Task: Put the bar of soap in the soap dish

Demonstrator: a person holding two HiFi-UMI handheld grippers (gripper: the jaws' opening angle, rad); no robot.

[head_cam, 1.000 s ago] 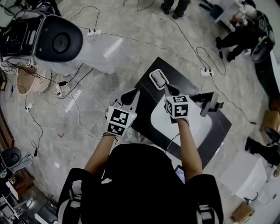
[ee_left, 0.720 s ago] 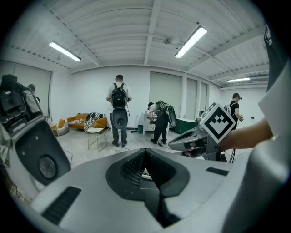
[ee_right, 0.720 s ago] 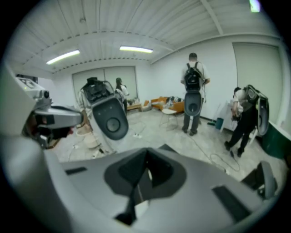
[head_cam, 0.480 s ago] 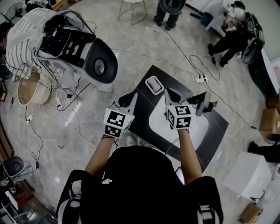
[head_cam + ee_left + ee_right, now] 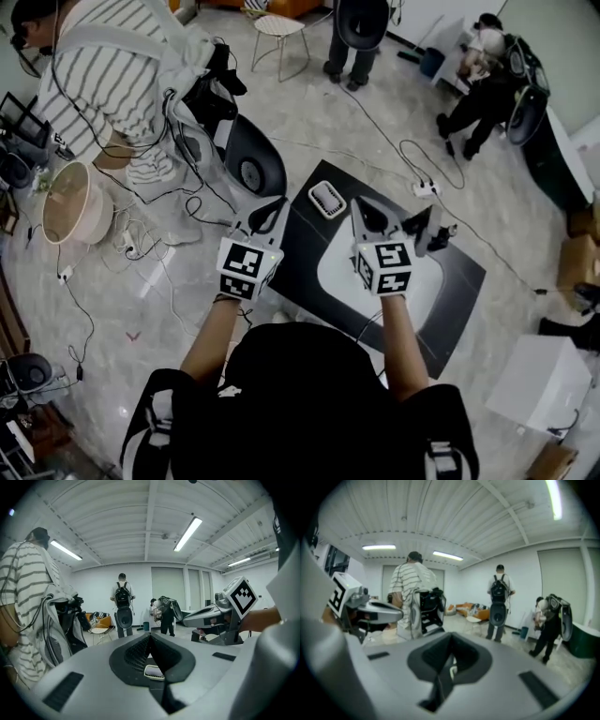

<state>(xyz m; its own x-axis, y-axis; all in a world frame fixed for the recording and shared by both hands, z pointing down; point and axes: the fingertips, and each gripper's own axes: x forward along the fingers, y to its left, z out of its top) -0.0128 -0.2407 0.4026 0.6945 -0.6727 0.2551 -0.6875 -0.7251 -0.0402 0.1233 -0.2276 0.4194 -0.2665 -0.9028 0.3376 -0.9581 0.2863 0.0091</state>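
Observation:
A white soap dish [image 5: 326,198] with a ribbed grey inside sits at the far corner of the black countertop [image 5: 305,253]. I cannot make out a bar of soap anywhere. My left gripper [image 5: 278,204] hangs over the counter's left edge, left of the dish and short of it, jaws together and empty. My right gripper [image 5: 356,204] hovers over the white basin [image 5: 342,272], just right of the dish, shut with nothing in it. In the left gripper view the soap dish [image 5: 153,671] shows low, through the slit behind the closed tips [image 5: 150,637]. The right gripper [image 5: 451,640] points across the room.
A dark faucet [image 5: 427,230] stands at the basin's right. A person in a striped shirt [image 5: 112,75] bends over equipment at far left. Cables and a power strip [image 5: 424,187] lie on the marble floor. Other people stand at the back [image 5: 361,28].
Both grippers have risen and now point more level. The dish looks smaller and further below. The striped-shirted person has come into view at top left.

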